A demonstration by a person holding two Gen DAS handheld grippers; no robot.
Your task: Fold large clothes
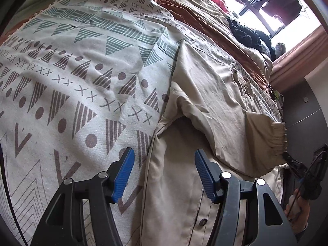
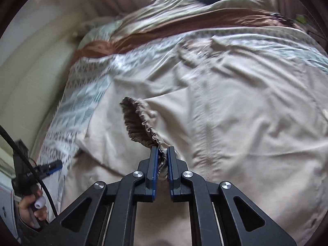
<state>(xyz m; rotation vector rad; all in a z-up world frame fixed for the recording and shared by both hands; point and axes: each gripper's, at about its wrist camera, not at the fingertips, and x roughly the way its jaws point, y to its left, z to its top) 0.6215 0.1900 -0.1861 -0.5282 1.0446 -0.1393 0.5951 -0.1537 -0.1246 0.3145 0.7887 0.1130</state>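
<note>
A large beige jacket [image 1: 205, 94] lies on a patterned blanket [image 1: 71, 71] spread over the bed. One sleeve crosses the jacket's body and ends in an elastic cuff [image 1: 278, 137]. My left gripper [image 1: 164, 162] hovers open over the jacket's left edge, its blue pads apart and pressing on nothing. In the right wrist view my right gripper [image 2: 162, 152] is shut on the gathered cuff [image 2: 139, 123], which stands lifted above the jacket [image 2: 235, 112]. The left gripper [image 2: 52, 166] shows at the far left, over the blanket [image 2: 82, 102].
A tan and rust-brown duvet [image 1: 194, 14] lies bunched at the far side of the bed, with dark clothes [image 1: 248, 34] piled on it near the window [image 1: 262, 6]. A cream wall [image 2: 30, 71] borders the bed. A hand [image 2: 30, 207] holds the left gripper's handle.
</note>
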